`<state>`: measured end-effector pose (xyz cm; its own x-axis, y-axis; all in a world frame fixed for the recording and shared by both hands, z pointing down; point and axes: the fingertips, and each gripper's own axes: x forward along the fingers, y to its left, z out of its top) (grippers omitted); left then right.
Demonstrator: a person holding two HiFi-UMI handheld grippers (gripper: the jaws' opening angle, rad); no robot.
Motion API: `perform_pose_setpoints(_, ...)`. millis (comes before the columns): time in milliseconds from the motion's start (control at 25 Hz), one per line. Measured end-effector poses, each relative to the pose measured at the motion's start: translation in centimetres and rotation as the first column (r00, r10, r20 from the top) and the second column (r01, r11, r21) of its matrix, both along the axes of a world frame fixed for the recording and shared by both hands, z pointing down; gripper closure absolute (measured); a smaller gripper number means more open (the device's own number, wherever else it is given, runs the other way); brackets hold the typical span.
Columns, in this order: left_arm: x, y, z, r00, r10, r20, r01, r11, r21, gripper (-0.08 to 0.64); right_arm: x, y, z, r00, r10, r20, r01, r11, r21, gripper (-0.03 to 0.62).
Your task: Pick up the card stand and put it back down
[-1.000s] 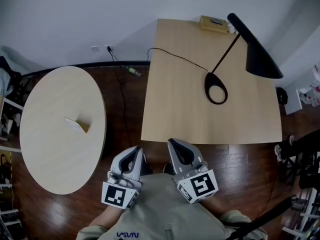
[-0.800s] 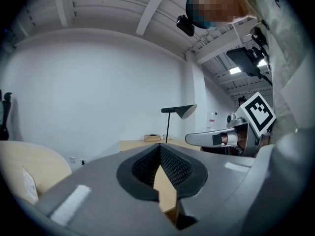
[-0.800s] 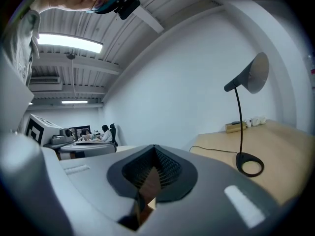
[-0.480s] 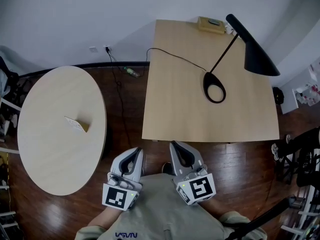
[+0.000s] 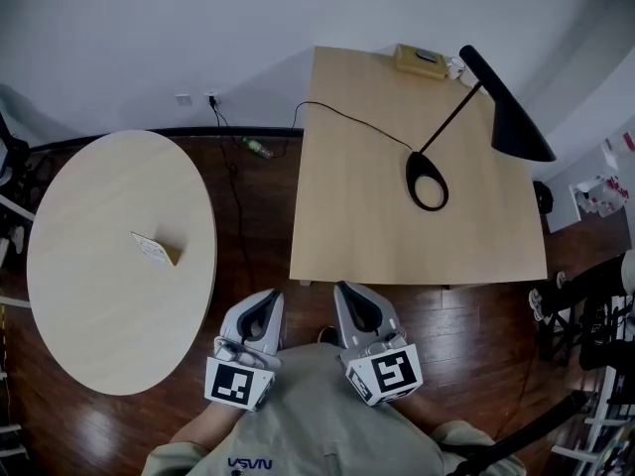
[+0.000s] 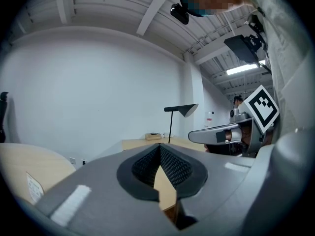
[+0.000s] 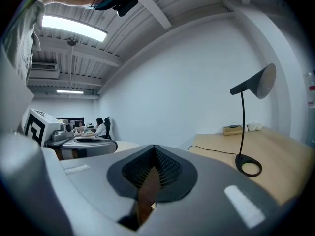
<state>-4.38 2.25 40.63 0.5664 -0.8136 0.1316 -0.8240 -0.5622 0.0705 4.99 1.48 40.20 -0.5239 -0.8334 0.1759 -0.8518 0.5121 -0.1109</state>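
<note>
While left gripper [image 5: 266, 303] and right gripper [image 5: 349, 296] seem closed, the card stand [image 5: 156, 250] rests.

the round counter [image 5: 99, 296] and the rectangular counter [image 5: 397, 216] are pale, smooth, matt wood. the floor [image 5: 253, 216] is dark plank wood with a slight sheen. the lamp [image 5: 516, 117] looks matt black. the left tool [image 5: 266, 297] and right tool [image 5: 343, 290] have smooth, matt grey plastic shells; their pads [image 6: 172, 166] are black and finely ribbed. the card stand [image 5: 156, 250] looks pale and matt, too small to tell its material.
</note>
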Motion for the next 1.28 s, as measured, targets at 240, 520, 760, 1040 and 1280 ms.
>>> perform_pose_setpoints(240,-0.08,0.13,0.24,1.000,0.019,-0.001,-0.019,1.000,0.001,0.558,-0.22,0.32,0.33,1.000,0.012,-0.010,-0.012,1.000,-0.007,0.592)
perform_pose_setpoints(520,0.24,0.46,0.32,1.000,0.016,0.004,-0.016,1.000,-0.003,0.558,0.02,0.54,0.48,1.000,0.006,-0.007,-0.006,1.000,-0.011,0.592)
perform_pose_setpoints(760,-0.04,0.70,0.53,1.000,0.001,0.007,-0.001,1.000,-0.009,0.558,-0.25,0.66,0.68,1.000,-0.005,-0.003,0.005,1.000,-0.014,0.592)
perform_pose_setpoints(1040,-0.05,0.61,0.51,1.000,-0.005,0.007,0.005,1.000,-0.011,0.558,-0.37,0.50,0.70,1.000,-0.014,-0.004,0.014,1.000,-0.017,0.592)
perform_pose_setpoints(1280,-0.31,0.35,0.60,1.000,-0.007,0.003,0.007,1.000,-0.008,0.558,-0.62,0.27,0.81,1.000,-0.015,-0.006,0.015,1.000,-0.017,0.592)
